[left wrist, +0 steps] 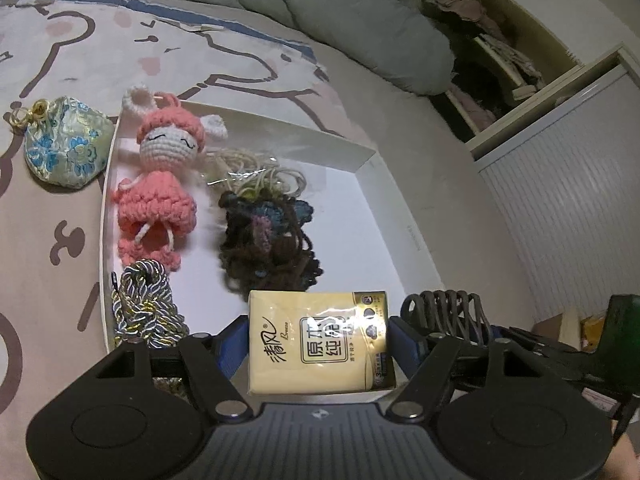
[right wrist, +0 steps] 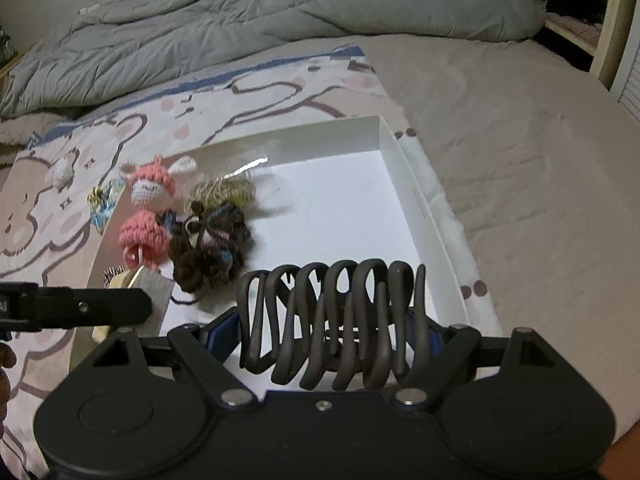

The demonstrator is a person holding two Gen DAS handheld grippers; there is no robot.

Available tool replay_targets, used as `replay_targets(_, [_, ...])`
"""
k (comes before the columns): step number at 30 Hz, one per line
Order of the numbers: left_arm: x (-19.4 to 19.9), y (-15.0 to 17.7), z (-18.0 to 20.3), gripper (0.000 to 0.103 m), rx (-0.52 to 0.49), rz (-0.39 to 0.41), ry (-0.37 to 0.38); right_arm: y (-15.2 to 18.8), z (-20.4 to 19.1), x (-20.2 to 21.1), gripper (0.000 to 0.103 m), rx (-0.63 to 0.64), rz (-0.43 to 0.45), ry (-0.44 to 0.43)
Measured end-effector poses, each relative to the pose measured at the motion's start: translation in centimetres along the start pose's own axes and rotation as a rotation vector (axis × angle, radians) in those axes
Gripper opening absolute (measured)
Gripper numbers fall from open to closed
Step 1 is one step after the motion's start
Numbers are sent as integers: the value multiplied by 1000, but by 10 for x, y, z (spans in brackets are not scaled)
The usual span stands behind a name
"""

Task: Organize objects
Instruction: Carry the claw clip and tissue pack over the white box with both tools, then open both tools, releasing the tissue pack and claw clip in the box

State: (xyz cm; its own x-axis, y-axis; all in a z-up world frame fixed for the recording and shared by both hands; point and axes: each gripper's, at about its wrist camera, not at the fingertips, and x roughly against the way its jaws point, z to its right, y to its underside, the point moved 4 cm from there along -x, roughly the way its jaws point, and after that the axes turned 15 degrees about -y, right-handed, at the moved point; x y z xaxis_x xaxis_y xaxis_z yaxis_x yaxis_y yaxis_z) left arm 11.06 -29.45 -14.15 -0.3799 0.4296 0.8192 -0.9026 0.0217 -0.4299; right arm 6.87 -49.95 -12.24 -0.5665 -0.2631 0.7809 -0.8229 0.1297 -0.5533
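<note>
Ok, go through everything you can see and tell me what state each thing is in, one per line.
Left gripper: shut on the tissue pack.
Right gripper: shut on the black hair clip, held over the box.
White box: open, no lid on it.
Pink crochet doll: lying in the box.
Dark yarn flower: lying in the box.
Twisted cord: in the box.
Floral pouch: on the bed, outside the box.
</note>
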Motion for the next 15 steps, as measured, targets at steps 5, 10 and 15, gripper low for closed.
replay_targets(5, [-5, 0, 2, 84, -28, -13, -28, 6, 1, -11, 86, 0, -36, -7])
replay_targets(10, [-7, 1, 3, 84, -87, -22, -71, 10, 3, -21, 86, 9, -60, -8])
replay_targets(15, [-6, 0, 2, 84, -106, -24, -92, 11, 7, -24, 88, 10, -52, -2])
